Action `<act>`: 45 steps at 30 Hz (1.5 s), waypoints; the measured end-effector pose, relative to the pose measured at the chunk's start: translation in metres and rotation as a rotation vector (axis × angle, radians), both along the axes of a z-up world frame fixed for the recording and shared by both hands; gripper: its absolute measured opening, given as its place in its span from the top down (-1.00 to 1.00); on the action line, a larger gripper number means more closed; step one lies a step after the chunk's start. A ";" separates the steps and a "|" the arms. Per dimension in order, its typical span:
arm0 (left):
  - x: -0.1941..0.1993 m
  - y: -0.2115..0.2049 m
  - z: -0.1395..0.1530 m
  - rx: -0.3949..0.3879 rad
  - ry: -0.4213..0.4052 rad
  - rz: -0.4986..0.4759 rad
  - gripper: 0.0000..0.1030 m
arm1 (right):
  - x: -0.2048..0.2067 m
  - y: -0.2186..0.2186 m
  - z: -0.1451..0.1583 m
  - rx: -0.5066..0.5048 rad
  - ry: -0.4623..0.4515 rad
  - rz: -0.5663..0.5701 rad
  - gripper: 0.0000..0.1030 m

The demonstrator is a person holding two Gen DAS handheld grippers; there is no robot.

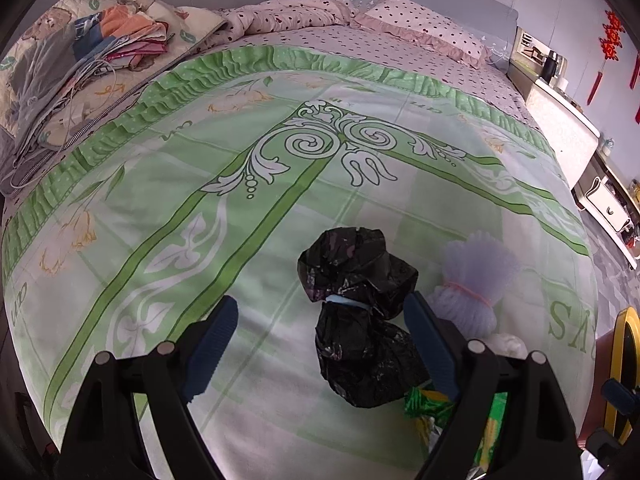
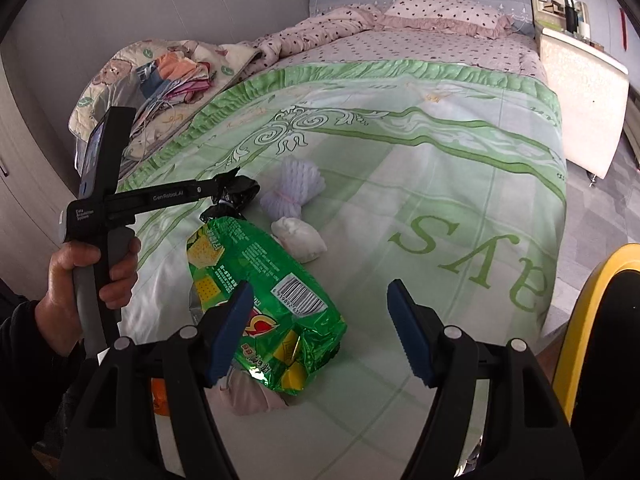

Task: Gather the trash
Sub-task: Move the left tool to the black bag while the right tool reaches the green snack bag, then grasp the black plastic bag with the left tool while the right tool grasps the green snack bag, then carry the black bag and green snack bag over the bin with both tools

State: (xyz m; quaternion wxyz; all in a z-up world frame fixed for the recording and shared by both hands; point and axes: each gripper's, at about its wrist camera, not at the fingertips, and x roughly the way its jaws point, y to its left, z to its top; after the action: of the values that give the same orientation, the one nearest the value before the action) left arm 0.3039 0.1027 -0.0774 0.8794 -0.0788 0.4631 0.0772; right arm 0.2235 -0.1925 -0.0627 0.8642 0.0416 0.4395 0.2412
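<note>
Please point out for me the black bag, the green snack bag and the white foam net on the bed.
black bag (image 1: 360, 344), left wrist view, on its lower bulge below the tie.
green snack bag (image 2: 256, 264), right wrist view, on the middle of its printed back.
white foam net (image 2: 294, 188), right wrist view, on its upper half.

Your left claw: jaws spread wide, nothing clamped, held level | your left hand: wrapped round its grey handle, thumb on top | your right claw: jaws wide apart, nothing held, pitched downward
</note>
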 end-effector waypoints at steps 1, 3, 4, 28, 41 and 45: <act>0.002 0.001 -0.003 -0.002 0.005 0.002 -0.58 | 0.002 0.003 -0.005 -0.006 0.007 0.010 -0.28; 0.007 0.002 -0.009 -0.005 0.013 0.006 -0.58 | 0.004 0.008 -0.012 -0.014 0.018 0.027 -0.28; 0.009 0.002 -0.012 -0.010 0.017 0.008 -0.58 | 0.006 0.010 -0.016 -0.014 0.027 0.034 -0.28; 0.034 -0.009 -0.045 0.005 0.054 -0.048 0.45 | 0.011 0.030 -0.047 -0.016 0.065 0.114 0.30; 0.025 -0.001 -0.021 -0.010 0.008 -0.019 0.58 | 0.004 0.028 -0.036 -0.008 0.020 0.113 0.49; 0.018 0.000 -0.008 -0.003 -0.015 -0.015 0.58 | -0.001 0.025 -0.028 -0.004 0.006 0.104 0.51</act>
State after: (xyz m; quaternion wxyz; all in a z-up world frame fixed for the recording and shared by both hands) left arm 0.3221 0.1031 -0.0851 0.8834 -0.0772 0.4570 0.0694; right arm 0.2226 -0.1679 -0.0906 0.8491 0.0179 0.4443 0.2850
